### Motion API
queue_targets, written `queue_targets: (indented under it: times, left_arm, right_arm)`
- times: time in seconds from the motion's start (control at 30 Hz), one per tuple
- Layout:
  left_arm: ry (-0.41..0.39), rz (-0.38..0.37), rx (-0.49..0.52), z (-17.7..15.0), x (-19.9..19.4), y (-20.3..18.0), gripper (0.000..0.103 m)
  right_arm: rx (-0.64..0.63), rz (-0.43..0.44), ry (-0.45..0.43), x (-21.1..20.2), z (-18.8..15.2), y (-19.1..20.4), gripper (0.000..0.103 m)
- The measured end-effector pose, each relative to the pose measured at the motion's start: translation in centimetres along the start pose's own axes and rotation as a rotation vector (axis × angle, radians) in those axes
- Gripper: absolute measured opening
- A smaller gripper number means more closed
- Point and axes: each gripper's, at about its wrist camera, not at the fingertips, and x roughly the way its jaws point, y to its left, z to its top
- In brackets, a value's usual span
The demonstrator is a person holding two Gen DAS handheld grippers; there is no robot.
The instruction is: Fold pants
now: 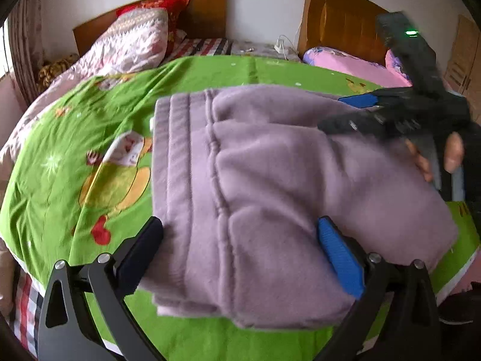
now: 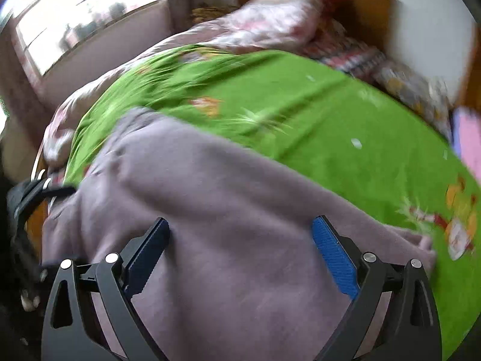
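nearest in the left view, the left tongs [image 1: 239,252] stand spread wide above the near edge of the folded pants [image 1: 270,186], pads pressing on nothing. the pants lie as a thick purple stack on the green bedsheet [image 1: 75,156], waistband to the left. in the right view the right tongs [image 2: 240,252] also gape, empty, over the same cloth. further off, a hand [image 1: 436,156] carries them low across the stack's far right side. the likely trouble: a passing finger snags the fleece and drags the top layer askew, or the bulky fold springs back open unpressed. beyond lie pillows [image 1: 135,39] and a headboard [image 1: 207,9].
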Motion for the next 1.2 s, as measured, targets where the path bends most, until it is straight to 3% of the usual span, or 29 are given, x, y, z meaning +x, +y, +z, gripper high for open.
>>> queue_targets:
  times: [0.1,0.2,0.3,0.33,0.43,0.53,0.57,0.63,0.7,0.8,0.93,1.07,1.13,1.2]
  left_arm:
    - [0.045,0.005,-0.007,0.4,-1.0,0.8,0.102]
    - [-0.027,0.017,-0.014,1.3,-3.0,0.8,0.101]
    - [-0.047,-0.021,0.016,2.0,-2.8,-0.2,0.101]
    - [-0.036,-0.023,0.024,2.0,-2.3,-0.6,0.101]
    - [0.029,0.022,0.064,1.1,-0.3,-1.6,0.101]
    - [0.018,0.043,0.078,0.2,-0.3,-1.4,0.102]
    - [0.026,0.052,0.072,0.3,-0.5,-1.2,0.101]
    - [0.015,0.066,0.046,1.1,-2.1,-1.1,0.101]
    - [-0.095,-0.037,0.031,3.6,-5.0,-1.2,0.101]
    - [-0.202,-0.111,0.023,7.9,-6.4,-1.8,0.101]
    - [-0.107,-0.09,0.061,11.9,-0.6,-2.6,0.101]
    - [0.054,0.014,0.106,9.9,6.4,-3.3,0.101]
    - [0.014,0.029,0.117,8.6,6.6,-3.6,0.101]
    - [-0.018,0.017,0.109,8.5,6.0,-3.4,0.101]
  right_arm:
    - [0.154,-0.046,-0.066,-1.5,0.3,-2.4,0.093]
    - [0.094,-0.03,-0.109,-2.9,1.0,-1.0,0.093]
    - [-0.058,0.021,-0.06,-1.6,2.3,2.6,0.093]
    - [-0.106,0.047,-0.008,-0.2,2.6,3.7,0.093]
    - [-0.105,0.053,0.095,3.4,2.9,3.5,0.097]
    - [0.024,0.046,0.026,2.5,3.6,1.4,0.096]
    - [0.075,0.005,-0.023,1.2,3.6,0.6,0.096]
    - [0.141,0.024,-0.107,-1.9,3.2,-0.4,0.097]
    - [0.152,0.078,-0.192,-5.2,1.7,-0.5,0.098]
    - [0.141,-0.024,-0.203,-7.3,-1.1,0.0,0.098]
    - [0.066,-0.075,-0.168,-9.4,-6.4,2.8,0.098]
    - [-0.059,-0.094,-0.079,-9.3,-10.2,6.3,0.098]
    - [-0.1,-0.14,-0.024,-8.4,-12.0,7.2,0.098]
    - [-0.079,-0.127,-0.058,-8.8,-13.8,7.0,0.098]
